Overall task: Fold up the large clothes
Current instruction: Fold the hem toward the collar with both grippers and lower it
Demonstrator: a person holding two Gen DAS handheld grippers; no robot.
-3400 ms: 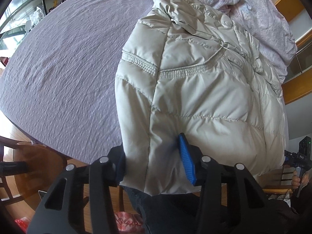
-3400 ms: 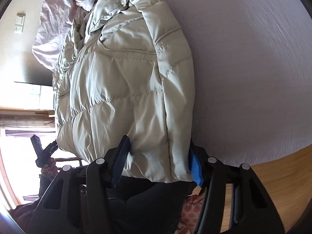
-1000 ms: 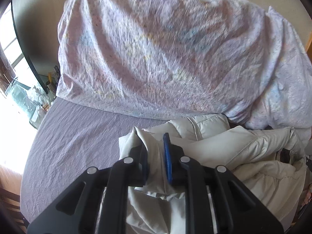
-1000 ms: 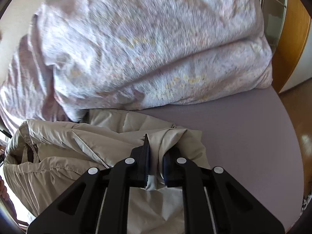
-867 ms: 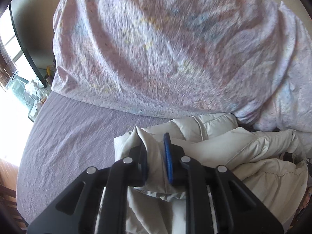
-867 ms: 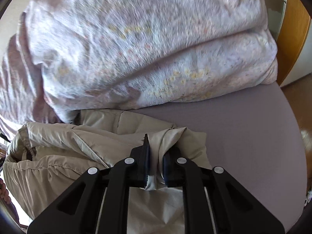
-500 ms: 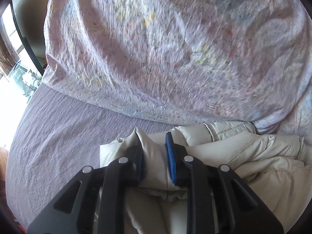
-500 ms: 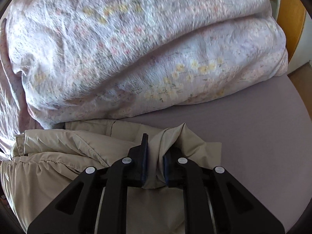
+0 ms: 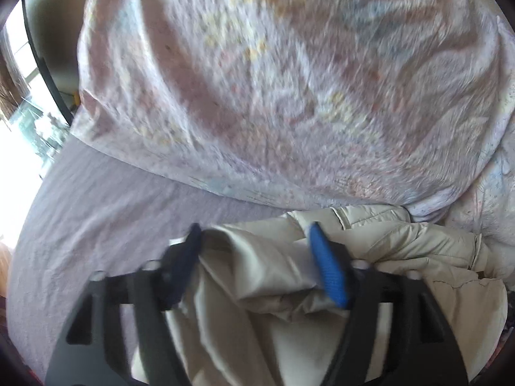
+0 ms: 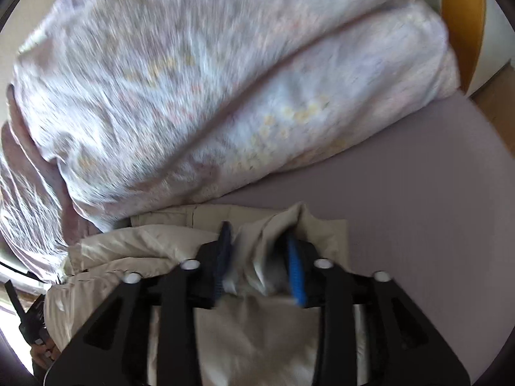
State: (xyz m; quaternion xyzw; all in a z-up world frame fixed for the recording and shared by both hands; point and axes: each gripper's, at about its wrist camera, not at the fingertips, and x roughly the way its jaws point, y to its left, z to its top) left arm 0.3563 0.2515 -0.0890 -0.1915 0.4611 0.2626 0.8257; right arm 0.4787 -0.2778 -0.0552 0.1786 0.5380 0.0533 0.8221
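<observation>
A cream quilted puffer jacket (image 9: 402,244) lies folded over on the purple bed sheet (image 9: 96,199), its far end against the duvet. My left gripper (image 9: 254,251) stands open over the jacket's folded hem, cloth lying loose between the jaws. The jacket also shows in the right wrist view (image 10: 145,241). My right gripper (image 10: 257,247) is open too, jaws apart around a raised fold at the jacket's right corner.
A bulky floral duvet (image 9: 289,80) is heaped just beyond the jacket and fills the far side in both views (image 10: 209,80). Bare purple sheet (image 10: 418,209) lies to the right. A wooden headboard (image 10: 463,16) stands at the far right.
Both grippers were shut on the jacket's hem half a second ago; now both have opened and the cloth lies loose between the jaws. Earlier they carried the hem up toward the duvet.
</observation>
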